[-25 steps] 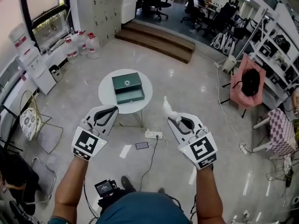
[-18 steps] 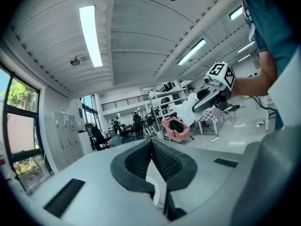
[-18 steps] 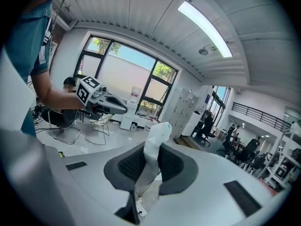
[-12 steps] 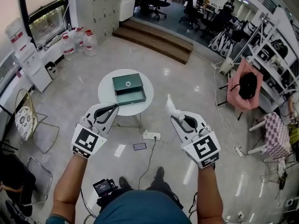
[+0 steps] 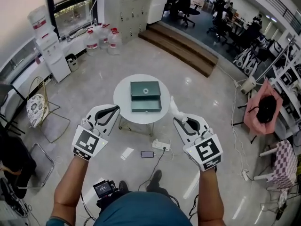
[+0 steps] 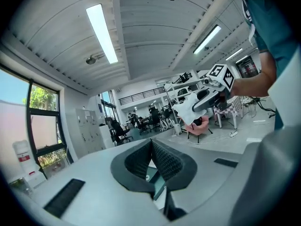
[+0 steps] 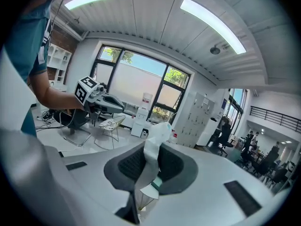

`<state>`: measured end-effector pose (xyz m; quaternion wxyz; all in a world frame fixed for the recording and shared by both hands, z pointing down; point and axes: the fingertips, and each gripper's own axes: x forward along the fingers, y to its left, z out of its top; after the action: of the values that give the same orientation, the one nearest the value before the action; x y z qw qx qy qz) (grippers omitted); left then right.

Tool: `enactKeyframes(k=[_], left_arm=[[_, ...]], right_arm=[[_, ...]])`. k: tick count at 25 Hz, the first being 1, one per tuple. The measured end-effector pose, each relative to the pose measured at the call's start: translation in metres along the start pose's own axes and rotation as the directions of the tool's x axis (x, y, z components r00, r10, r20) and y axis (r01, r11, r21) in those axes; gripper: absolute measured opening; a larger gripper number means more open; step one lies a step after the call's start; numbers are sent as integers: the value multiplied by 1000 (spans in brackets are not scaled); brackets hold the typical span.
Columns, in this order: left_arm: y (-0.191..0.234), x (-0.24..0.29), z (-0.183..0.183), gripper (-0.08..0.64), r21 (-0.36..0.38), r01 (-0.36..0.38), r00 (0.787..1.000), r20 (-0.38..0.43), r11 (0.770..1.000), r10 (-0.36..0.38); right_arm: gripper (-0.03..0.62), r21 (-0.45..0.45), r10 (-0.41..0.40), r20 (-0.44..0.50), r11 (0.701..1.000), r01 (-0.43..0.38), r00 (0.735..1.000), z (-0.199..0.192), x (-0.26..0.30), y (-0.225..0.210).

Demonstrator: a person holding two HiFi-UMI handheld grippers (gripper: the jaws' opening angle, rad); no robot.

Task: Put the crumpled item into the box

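carry step: right gripper (image 5: 180, 120) clamped on crumpled paper (image 5: 173, 108), centre-right of frame, near the box (image 5: 146, 97) on the round surface (image 5: 121, 94). left gripper (image 5: 114, 110) closed, empty. next, likely: move paper over the box, release.

no readable text, no numbers or brands, no legible signs

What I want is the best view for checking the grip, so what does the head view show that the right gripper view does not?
Only the head view: the whole green box on the round table, plus the power strip and phone on the floor. Only the right gripper view: the fingers pressing on the lower part of the crumpled paper, plus the ceiling lights. Both: the crumpled paper held in the right gripper, and the left gripper.
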<state>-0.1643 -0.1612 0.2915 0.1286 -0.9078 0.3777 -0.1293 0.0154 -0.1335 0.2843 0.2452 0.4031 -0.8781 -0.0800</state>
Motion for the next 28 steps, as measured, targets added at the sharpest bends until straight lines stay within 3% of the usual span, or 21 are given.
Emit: enactKeyframes(k=[15,21,28], left_arm=[[-43,175,26,18,-2,-140,984,-111,990,139],[-51,217,20,20,-7,-176,975,-141,984,173],[-25,247,-9,18,-37,-146,979,-150,989,139]], right_arm=[[75,-15,179,85,984,-179,980,-80,22,-173],[75,-18,230,89,973,-229,969,-108,42,-209],[75,13,240,55,971,-241,969,-125,94,-219]])
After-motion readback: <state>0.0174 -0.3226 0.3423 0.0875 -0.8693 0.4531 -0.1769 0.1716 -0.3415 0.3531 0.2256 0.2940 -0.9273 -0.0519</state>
